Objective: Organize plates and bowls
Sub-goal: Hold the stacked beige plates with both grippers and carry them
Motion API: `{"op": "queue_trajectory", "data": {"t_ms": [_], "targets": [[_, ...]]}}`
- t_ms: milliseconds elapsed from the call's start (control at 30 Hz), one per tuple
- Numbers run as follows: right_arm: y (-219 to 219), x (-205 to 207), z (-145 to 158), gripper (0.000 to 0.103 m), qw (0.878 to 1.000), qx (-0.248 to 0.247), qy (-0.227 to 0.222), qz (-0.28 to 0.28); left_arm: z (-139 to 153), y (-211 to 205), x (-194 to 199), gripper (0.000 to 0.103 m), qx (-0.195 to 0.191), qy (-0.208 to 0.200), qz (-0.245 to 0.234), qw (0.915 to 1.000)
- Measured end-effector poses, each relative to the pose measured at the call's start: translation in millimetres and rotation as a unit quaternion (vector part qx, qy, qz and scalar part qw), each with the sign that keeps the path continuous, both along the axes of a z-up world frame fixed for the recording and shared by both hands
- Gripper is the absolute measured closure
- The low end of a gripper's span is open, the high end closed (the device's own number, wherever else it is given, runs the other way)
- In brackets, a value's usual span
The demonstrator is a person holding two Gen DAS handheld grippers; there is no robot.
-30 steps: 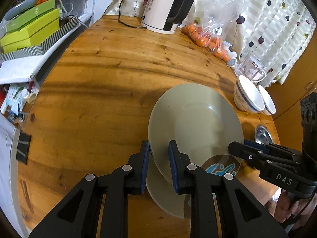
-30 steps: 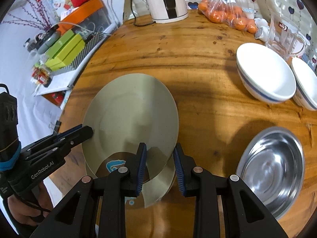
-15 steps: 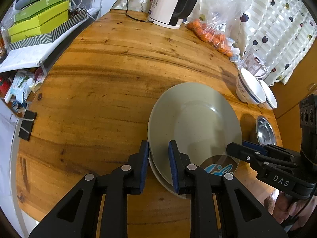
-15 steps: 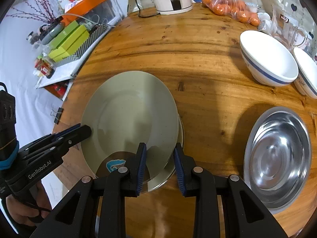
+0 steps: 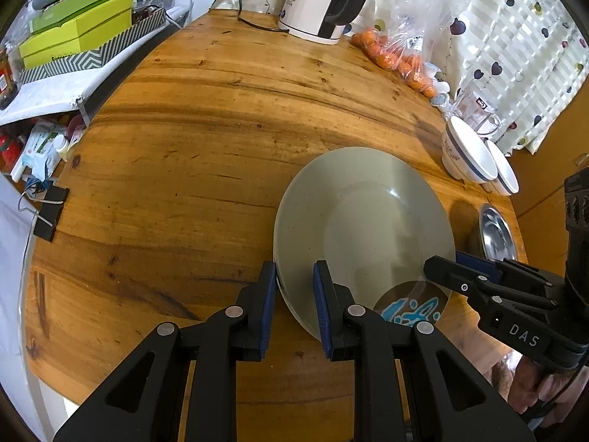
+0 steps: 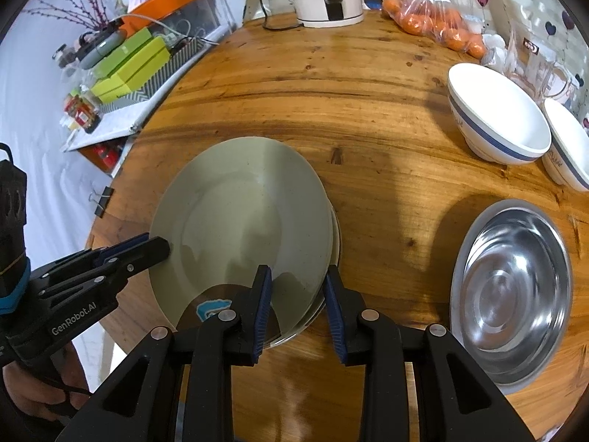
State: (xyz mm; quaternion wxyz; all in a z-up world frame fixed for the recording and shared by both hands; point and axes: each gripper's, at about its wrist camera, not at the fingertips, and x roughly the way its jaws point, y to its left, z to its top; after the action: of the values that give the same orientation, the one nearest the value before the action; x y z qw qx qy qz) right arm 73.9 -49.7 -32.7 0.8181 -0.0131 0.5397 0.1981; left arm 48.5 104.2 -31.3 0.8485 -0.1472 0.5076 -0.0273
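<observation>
A pale grey-green plate (image 5: 368, 228) (image 6: 239, 221) lies on a second plate, whose rim (image 6: 334, 235) peeks out on the right. My left gripper (image 5: 294, 283) is shut on the top plate's left rim, one pad outside and one on the inner face. At the opposite rim my right gripper (image 6: 299, 283) is likewise shut on that plate. Each gripper shows in the other's view: right (image 5: 438, 270), left (image 6: 162, 248). Two white bowls with a blue band (image 6: 497, 118) (image 6: 567, 143) and a steel bowl (image 6: 511, 294) stand to the right.
On the round wooden table (image 5: 184, 147), a white kettle (image 5: 324, 3), a bag of oranges (image 5: 401, 55) and a glass jug (image 5: 478, 114) line the far side. Green boxes (image 5: 77, 33) sit on a shelf to the left. A binder clip (image 5: 49, 217) hangs at the table's left edge.
The top plate, held raised and offset over the lower plate a second ago, has come down and now sits nearly centred on it. Both grippers stayed on its rim.
</observation>
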Motion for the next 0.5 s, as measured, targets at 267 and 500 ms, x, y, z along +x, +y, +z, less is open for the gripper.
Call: {"op": "queue_trajectory", "data": {"t_ms": [267, 500], "targets": [[1.4, -1.6, -0.2, 0.072, 1.000, -0.011, -0.008, 0.007, -1.5, 0.1, -1.0, 0.082, -0.004, 0.000, -0.001, 1.0000], [-1.2, -0.8, 1.7, 0.072, 1.000, -0.010, -0.012, 0.004, 1.6, 2.6, -1.3, 0.082, -0.012, -0.007, 0.002, 0.9999]]}}
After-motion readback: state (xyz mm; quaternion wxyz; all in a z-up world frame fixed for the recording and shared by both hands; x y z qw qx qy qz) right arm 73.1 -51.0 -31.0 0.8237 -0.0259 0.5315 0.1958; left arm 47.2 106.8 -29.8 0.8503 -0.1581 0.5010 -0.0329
